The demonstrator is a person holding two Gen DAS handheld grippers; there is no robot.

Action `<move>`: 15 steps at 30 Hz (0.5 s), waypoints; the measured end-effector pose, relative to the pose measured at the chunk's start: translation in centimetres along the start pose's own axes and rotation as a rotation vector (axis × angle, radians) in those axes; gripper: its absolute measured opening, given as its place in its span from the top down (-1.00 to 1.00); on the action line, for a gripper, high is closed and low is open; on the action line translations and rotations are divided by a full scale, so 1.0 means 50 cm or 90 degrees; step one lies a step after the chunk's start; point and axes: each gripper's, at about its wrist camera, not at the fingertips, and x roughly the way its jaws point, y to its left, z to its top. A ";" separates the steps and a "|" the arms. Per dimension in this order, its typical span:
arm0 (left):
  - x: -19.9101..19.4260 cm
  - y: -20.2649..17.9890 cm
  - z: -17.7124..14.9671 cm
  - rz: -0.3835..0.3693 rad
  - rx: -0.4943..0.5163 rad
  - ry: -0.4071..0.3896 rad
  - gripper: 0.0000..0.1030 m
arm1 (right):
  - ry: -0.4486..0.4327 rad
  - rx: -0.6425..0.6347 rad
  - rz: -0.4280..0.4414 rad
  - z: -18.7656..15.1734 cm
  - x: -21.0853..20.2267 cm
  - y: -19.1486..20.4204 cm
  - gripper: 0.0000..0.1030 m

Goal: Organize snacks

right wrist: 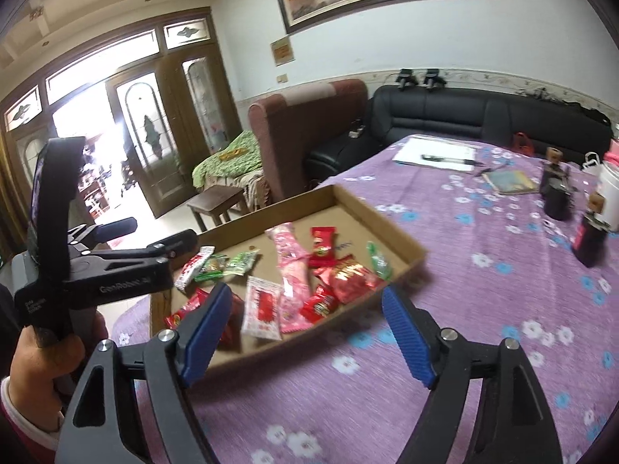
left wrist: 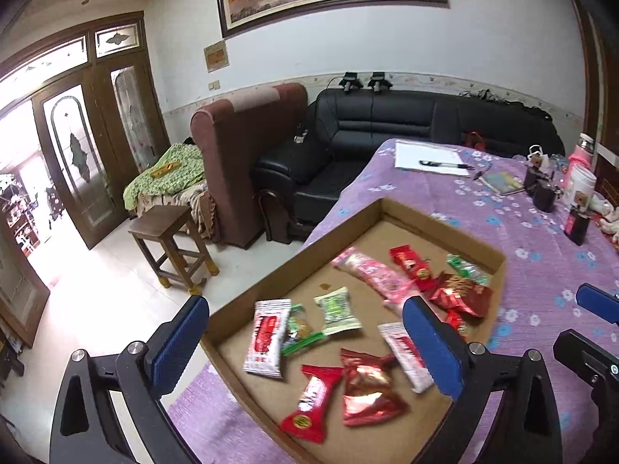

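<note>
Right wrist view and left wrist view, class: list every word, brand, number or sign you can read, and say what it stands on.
"GenRobot.AI": on the black body of the left gripper, right wrist view; last letters unclear.
Small white print on its handle: too small to read.
Snack wrappers in the cardboard tray: printing blurred, unreadable.
Wall plaque: unreadable.

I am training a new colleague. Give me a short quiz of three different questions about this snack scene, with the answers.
1. True or false: the left gripper holds a snack.
2. Where do the snacks lie? A) on the wooden stool B) in the cardboard tray C) on the sofa
3. Fill in: the long pink packet lies in the tray's ____ half, away from the grippers.

Key
1. False: both the left and the right gripper are open and hold nothing.
2. B: the tray sits on the purple floral tablecloth.
3. far
</note>
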 end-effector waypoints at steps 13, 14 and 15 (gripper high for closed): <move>-0.062 -0.077 -0.009 -0.027 0.029 -0.018 -0.99 | -0.025 0.061 -0.060 -0.063 -0.113 -0.100 -0.59; -0.064 -0.084 -0.010 -0.029 0.031 -0.017 -0.99 | -0.026 0.065 -0.066 -0.068 -0.121 -0.108 -0.59; -0.066 -0.091 -0.012 -0.032 0.034 -0.017 -0.98 | -0.027 0.069 -0.071 -0.073 -0.126 -0.116 -0.60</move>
